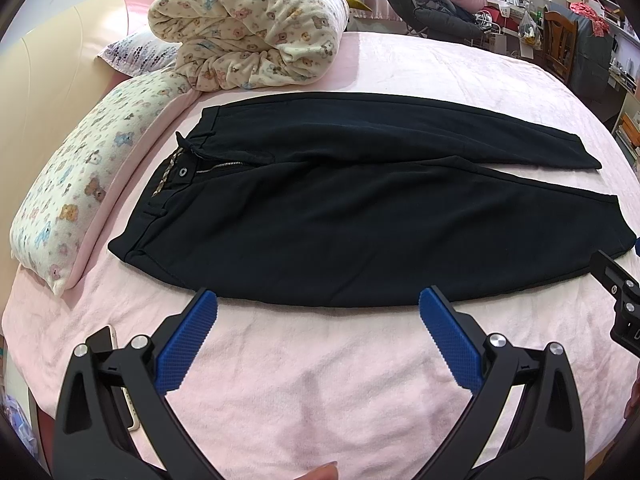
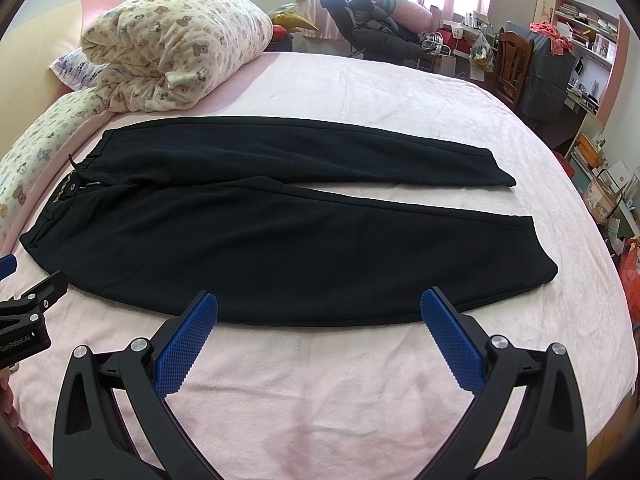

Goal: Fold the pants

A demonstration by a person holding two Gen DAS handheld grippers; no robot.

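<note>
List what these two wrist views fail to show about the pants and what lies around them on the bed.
- Pants: underside hidden against the bed; dark cloth swallows pocket and seam detail in both views.
- Waistband lining pattern: too small to read in the left view.
- Phone-like object: left view, mostly behind the left gripper.
- Right gripper: in the left view, cut off by the right edge.
</note>
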